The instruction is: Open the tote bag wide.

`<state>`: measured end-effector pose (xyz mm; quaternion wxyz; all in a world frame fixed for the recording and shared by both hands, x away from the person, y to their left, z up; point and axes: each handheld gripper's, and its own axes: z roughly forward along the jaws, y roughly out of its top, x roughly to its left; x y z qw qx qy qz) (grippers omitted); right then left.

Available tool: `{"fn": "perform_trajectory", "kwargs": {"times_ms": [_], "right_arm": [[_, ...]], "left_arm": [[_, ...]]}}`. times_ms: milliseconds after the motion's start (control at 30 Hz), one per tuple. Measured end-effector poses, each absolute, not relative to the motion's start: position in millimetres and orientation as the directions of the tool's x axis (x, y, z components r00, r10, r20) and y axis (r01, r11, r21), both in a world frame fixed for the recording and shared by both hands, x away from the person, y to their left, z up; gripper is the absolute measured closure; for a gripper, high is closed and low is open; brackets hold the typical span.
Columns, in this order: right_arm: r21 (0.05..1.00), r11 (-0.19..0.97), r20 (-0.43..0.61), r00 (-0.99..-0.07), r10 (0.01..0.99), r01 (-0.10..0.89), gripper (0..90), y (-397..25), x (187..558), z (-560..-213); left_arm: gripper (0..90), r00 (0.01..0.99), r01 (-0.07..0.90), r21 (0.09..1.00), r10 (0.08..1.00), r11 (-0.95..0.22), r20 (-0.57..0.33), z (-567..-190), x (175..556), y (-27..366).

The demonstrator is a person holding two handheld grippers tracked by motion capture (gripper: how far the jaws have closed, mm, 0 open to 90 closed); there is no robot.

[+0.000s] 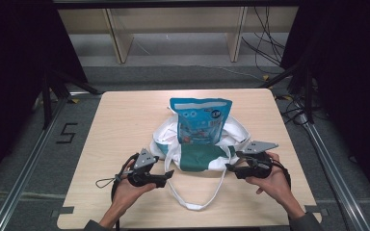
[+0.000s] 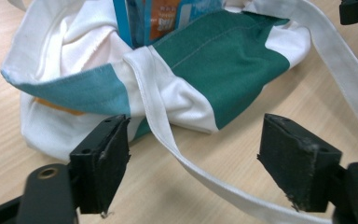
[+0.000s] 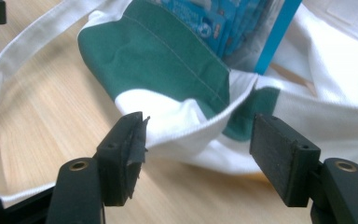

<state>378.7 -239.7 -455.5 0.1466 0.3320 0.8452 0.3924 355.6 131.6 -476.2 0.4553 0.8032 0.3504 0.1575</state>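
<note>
Two forearms reach in from the table's near edge, the left hand (image 1: 125, 188) and right hand (image 1: 273, 179) each gripping a black two-jaw tool, the left gripper (image 1: 167, 174) and right gripper (image 1: 229, 167) pointing inward toward each other, jaws spread wide.

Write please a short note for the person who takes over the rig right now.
Left tool: open, holds nothing; a white strap runs between its jaws.
Right tool: open, holds nothing, at the bag's rim.
The cloth bag lies mid-table; the blue packet stands partly inside it.
Done: packet is in the bag's mouth.
Left, probably: grip the rim or straps and pull the bag up around the packet.
</note>
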Motion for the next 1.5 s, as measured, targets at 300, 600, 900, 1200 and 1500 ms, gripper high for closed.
{"fn": "perform_trajectory", "kwargs": {"times_ms": [300,600,900,1200,1500], "right_arm": [[0.767,0.469,0.006,-0.735,0.678,0.439,36.2,-242.8,368.1,-457.8],[0.762,0.470,0.013,-0.736,0.677,0.446,35.7,-241.7,353.8,-466.6],[0.747,0.475,0.022,-0.732,0.681,0.465,34.3,-245.5,340.3,-474.7],[0.744,0.478,0.023,-0.733,0.680,0.467,30.7,-253.6,327.1,-480.2],[0.711,0.484,0.035,-0.714,0.700,0.510,27.0,-263.8,311.7,-488.0]], "left_arm": [[14.7,0.693,0.409,0.860,0.717,-0.306,-0.074,-480.5,342.9,138.2],[14.7,0.688,0.411,0.859,0.722,-0.304,-0.074,-484.2,331.6,138.7],[14.7,0.695,0.410,0.859,0.714,-0.307,-0.077,-486.0,322.2,141.8],[14.7,0.705,0.412,0.850,0.706,-0.328,-0.069,-491.1,313.3,142.0],[14.8,0.734,0.388,0.833,0.678,-0.395,-0.020,-495.3,295.5,134.7]]}}
